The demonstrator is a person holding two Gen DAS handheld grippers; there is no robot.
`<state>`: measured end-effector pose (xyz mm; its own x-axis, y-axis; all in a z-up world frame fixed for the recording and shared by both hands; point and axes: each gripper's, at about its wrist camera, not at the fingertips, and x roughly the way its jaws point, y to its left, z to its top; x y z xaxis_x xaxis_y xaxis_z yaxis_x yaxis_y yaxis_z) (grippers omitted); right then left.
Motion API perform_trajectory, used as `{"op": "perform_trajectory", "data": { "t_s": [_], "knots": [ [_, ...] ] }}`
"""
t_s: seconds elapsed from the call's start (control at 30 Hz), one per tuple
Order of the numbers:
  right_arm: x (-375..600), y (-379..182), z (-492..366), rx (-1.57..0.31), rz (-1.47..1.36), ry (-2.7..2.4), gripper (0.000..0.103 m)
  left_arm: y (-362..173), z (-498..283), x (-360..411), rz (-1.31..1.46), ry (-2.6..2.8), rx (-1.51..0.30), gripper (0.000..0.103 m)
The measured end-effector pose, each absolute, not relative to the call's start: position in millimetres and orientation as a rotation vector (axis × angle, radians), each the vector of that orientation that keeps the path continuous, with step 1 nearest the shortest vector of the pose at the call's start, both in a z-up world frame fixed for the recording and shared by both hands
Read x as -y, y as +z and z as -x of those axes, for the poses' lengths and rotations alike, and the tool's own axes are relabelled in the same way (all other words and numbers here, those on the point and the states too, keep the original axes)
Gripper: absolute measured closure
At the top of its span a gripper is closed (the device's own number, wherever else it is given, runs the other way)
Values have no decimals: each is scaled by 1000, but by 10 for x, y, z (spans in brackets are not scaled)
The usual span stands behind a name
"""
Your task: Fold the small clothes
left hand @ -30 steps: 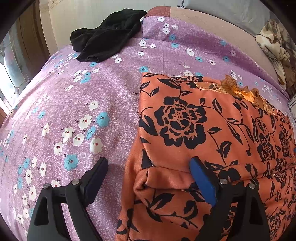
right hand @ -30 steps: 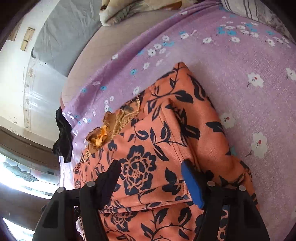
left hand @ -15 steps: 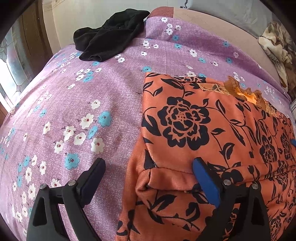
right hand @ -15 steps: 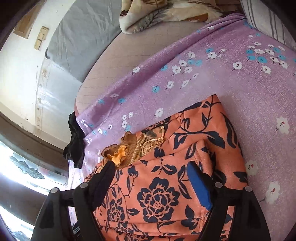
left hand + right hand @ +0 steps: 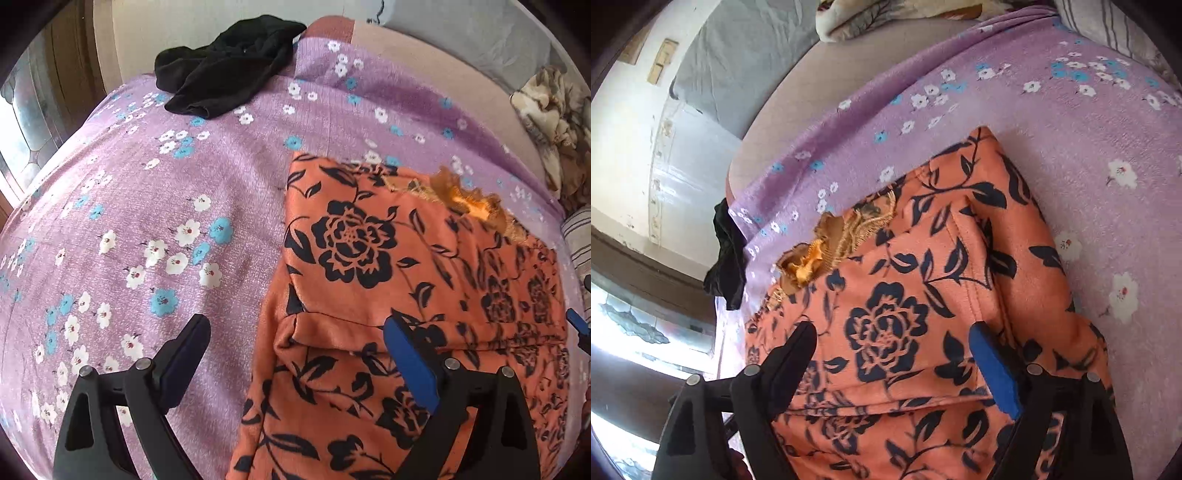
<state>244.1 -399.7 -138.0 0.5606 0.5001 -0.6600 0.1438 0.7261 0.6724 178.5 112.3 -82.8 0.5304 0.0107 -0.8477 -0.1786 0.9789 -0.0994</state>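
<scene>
Both hand-held grippers have lifted off the orange black-flowered fabric garment (image 5: 406, 266), left hand-held gripper (image 5: 295, 350) and right hand-held gripper (image 5: 894, 354) released wide, so the finished fold lies flat on the bed's purple floral sheet (image 5: 147, 206).

The left claw (image 5: 295, 354) points steeply down with its jaws wide apart, and nothing is pressed between its pads. The right claw (image 5: 894, 362) also tilts down. Its jaws stand wide and grip nothing; one pad is blue, the other black.

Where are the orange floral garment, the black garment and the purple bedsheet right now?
orange floral garment (image 5: 354, 243): left wrist view, on its big black rose print.
black garment (image 5: 221, 79): left wrist view, middle of the crumpled pile.
purple bedsheet (image 5: 1089, 129): right wrist view, bare stretch beside the orange garment.
</scene>
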Motion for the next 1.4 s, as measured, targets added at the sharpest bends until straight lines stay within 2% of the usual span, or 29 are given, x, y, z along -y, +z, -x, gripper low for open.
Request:
{"op": "perform_trajectory", "data": {
  "t_s": [0.17, 0.37, 0.47, 0.67, 0.77, 0.83, 0.87, 1.0, 1.03, 1.07, 1.1, 1.13, 1.17, 1.2, 1.27, 1.4],
  "knots": [
    [4187, -983, -1879, -901, -705, 268, 16, -575, -1031, -1400, 253, 75, -961, 8],
    [4698, -1151, -780, -1069, -575, 147, 16, -718, -48, -1821, 371, 85, -1049, 8],
    [4953, -1341, -262, -1161, -610, 144, 16, -825, 277, -1808, 354, 61, -1099, 8],
    [5032, -1593, 280, -1235, -736, 249, 16, -1061, 547, -1555, 364, -25, -1205, 8],
    [4932, -1578, 366, -1229, -674, 239, 17, -1149, 620, -1467, 346, -9, -1223, 9],
    [4902, -1531, 385, -1223, -683, 262, 21, -1128, 646, -1430, 356, -20, -1219, 9],
    [4876, -1514, 386, -1222, -699, 302, 30, -1124, 656, -1425, 370, -23, -1216, 9],
    [4768, -1591, 358, -1264, -626, 303, 32, -1191, 655, -1411, 372, -12, -1220, 9],
    [4762, -1624, 355, -1266, -631, 294, 32, -1179, 660, -1389, 350, -5, -1221, 11],
    [4758, -1627, 345, -1261, -628, 292, 33, -1166, 667, -1373, 331, 5, -1218, 22],
    [4751, -1611, 348, -1257, -624, 293, 44, -1168, 669, -1366, 313, 22, -1218, 33],
    [4745, -1595, 354, -1256, -620, 293, 54, -1173, 670, -1377, 302, 47, -1223, 40],
    [4739, -1591, 365, -1259, -621, 303, 72, -1170, 675, -1407, 298, 67, -1224, 52],
    [4731, -1588, 379, -1262, -622, 302, 73, -1161, 692, -1457, 310, 76, -1223, 61],
    [4725, -1585, 400, -1259, -617, 289, 72, -1144, 728, -1545, 346, 67, -1225, 64],
    [4770, -1647, 407, -1262, -643, 251, 70, -1097, 782, -1519, 333, 32, -1224, 61]
  ]
}}
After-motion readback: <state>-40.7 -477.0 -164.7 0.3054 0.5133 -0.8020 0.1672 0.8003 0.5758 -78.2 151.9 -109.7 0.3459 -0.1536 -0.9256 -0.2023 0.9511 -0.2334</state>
